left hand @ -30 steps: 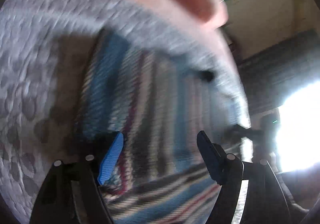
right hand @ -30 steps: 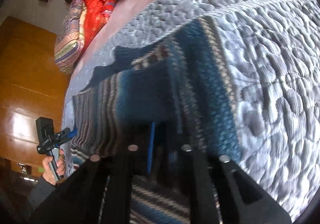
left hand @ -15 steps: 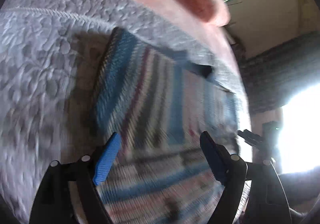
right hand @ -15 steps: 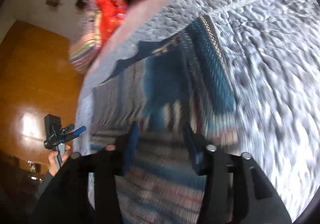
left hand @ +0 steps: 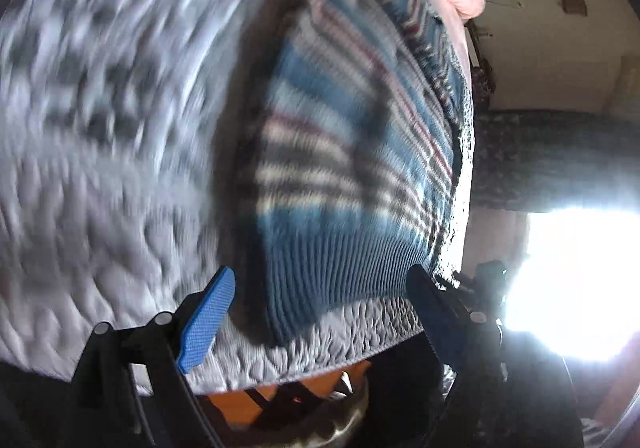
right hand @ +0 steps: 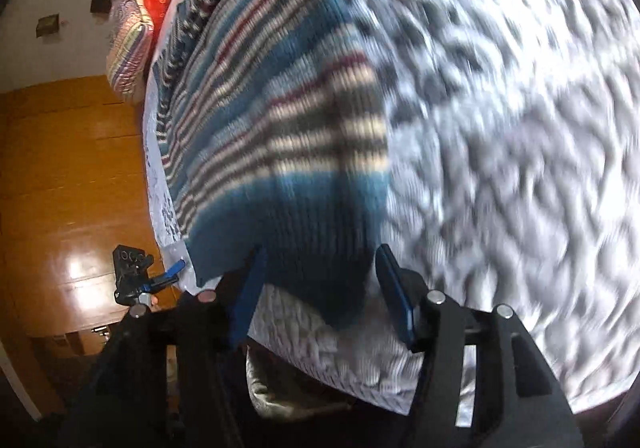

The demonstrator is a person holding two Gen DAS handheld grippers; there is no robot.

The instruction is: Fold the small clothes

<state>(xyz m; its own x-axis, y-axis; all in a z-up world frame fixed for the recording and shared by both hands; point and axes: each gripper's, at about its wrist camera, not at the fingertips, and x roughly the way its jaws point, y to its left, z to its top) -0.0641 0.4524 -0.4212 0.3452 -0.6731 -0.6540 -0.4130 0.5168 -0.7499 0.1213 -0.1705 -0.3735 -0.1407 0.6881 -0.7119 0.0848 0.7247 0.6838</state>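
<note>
Your left gripper (left hand: pixel 316 312) and right gripper (right hand: pixel 320 288) both stand wide apart, holding nothing, poised by the ribbed hem of the blue striped knitted sweater (right hand: pixel 288 135) lying flat on the grey quilted bedspread (right hand: pixel 500 127), likely ready for the next fold.

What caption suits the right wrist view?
Open right claw above the blue hem of a striped knitted sweater on a grey quilted bedspread.

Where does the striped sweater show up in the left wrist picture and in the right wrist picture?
Left wrist: striped sweater fills centre to upper right, ribbed hem nearest the open left gripper.
Right wrist: it fills centre-left, hem between the fingers of the open right gripper.
Shared landmark: the grey quilted bedspread beneath it.
</note>
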